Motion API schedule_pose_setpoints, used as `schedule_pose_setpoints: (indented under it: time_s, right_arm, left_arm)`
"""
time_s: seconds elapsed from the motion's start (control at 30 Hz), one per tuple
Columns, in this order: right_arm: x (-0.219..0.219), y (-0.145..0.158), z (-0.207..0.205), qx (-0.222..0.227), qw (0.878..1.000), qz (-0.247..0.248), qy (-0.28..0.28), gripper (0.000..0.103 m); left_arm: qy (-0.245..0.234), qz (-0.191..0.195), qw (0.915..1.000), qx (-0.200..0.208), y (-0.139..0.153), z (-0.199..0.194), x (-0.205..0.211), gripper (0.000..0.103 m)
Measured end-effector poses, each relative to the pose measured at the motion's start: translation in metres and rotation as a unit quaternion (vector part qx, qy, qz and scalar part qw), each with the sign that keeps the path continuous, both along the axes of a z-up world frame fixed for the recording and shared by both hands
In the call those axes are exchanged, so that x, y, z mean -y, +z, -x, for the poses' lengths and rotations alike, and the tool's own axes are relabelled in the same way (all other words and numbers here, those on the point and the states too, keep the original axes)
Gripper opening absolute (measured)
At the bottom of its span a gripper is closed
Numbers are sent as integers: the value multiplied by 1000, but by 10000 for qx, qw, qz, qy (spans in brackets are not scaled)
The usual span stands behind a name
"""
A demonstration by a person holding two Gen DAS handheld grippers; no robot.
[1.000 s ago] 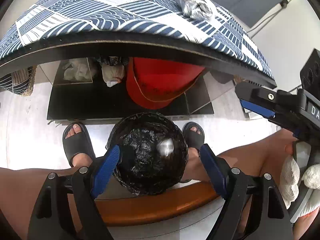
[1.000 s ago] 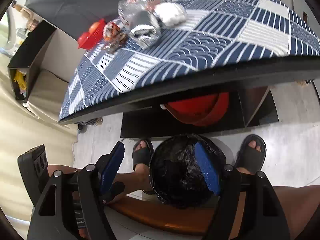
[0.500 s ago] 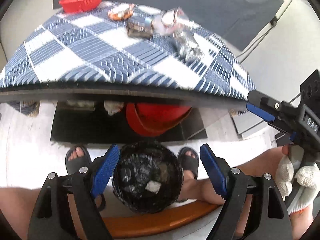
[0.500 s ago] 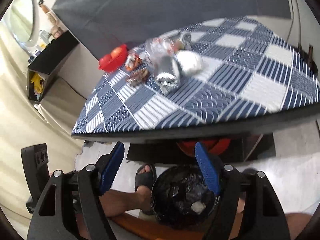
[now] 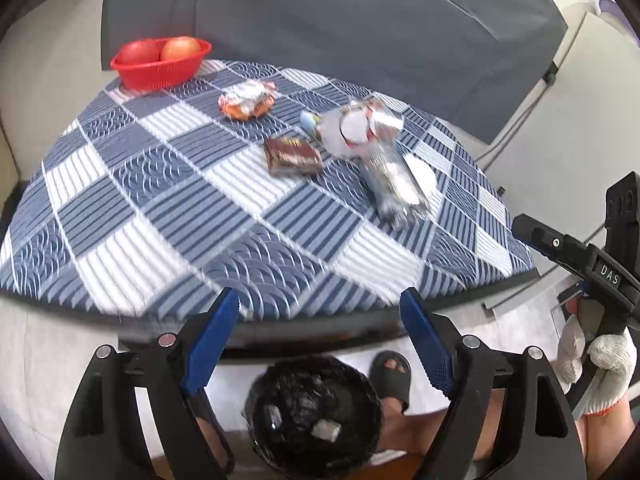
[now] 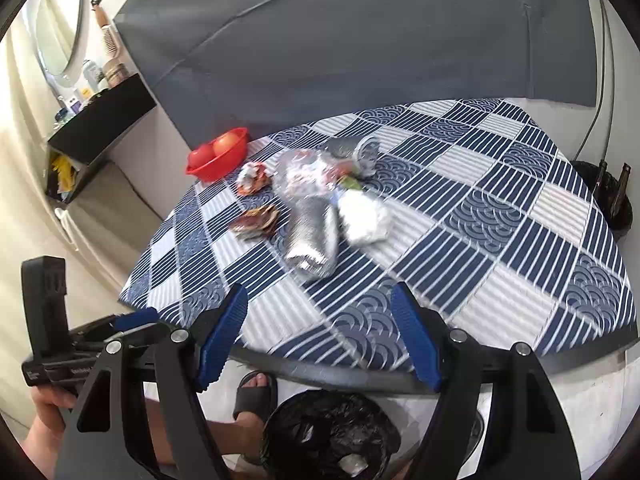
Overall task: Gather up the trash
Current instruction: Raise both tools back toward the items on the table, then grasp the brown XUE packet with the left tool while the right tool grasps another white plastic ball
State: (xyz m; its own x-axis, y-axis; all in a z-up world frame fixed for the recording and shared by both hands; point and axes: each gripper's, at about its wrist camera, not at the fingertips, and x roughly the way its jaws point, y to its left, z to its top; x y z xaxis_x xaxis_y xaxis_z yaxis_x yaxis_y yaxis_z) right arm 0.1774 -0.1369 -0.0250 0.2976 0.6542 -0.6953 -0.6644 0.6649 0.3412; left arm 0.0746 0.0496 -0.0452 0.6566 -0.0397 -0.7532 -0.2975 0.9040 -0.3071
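Several pieces of trash lie on the blue-and-white checked table (image 5: pixel 168 216): a silver foil bag (image 5: pixel 394 186) (image 6: pixel 314 236), a brown wrapper (image 5: pixel 292 156) (image 6: pixel 256 222), an orange-and-silver wrapper (image 5: pixel 246 100) (image 6: pixel 252 176), a clear crumpled bag (image 5: pixel 356 128) (image 6: pixel 304 172) and a white wad (image 6: pixel 364 218). A black-lined bin (image 5: pixel 314 416) (image 6: pixel 332 436) with bits of trash in it stands on the floor below the table edge. My left gripper (image 5: pixel 320 340) is open and empty above the bin. My right gripper (image 6: pixel 318 336) is open and empty at the table's near edge.
A red basket with two fruits (image 5: pixel 160 62) (image 6: pixel 218 152) stands at the table's far left corner. A dark grey panel (image 5: pixel 320 20) lines the wall behind. The person's sandalled feet (image 5: pixel 390 376) (image 6: pixel 256 394) flank the bin. A black shelf (image 6: pixel 100 124) stands at left.
Both grippers have risen from just over the bin under the table to above the table edge, so the tabletop and its trash now fill both views. Both stayed open.
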Motion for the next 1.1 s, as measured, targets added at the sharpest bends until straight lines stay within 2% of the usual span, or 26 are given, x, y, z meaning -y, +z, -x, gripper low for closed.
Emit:
schedule_pose_setpoints:
  time_s: [0.27, 0.53, 0.67, 0.9, 1.03, 1.1]
  right_arm:
    - [-22, -12, -46, -123, 9998, 148, -101, 74]
    - [-43, -25, -83, -190, 9993, 304, -78, 74]
    - [-49, -36, -97, -288, 9988, 384, -47, 74]
    - [-63, -54, -116, -572, 9975, 411, 113, 74]
    - [-72, -61, -122, -824, 9959, 299, 210, 72]
    - [-75, -66, -123, -836, 9954, 376, 276, 62]
  left_arm:
    - [63, -191, 9998, -56, 2, -50, -28, 80]
    - [-39, -456, 9985, -284, -6, -101, -35, 80]
    - [-14, -377, 9983, -442, -16, -125, -43, 80]
    - [-15, -498, 9966, -655, -27, -156, -50, 80]
    - [21, -498, 9958, -766, -33, -166, -55, 78]
    - [-1, -566, 9952, -798, -34, -168, -54, 67]
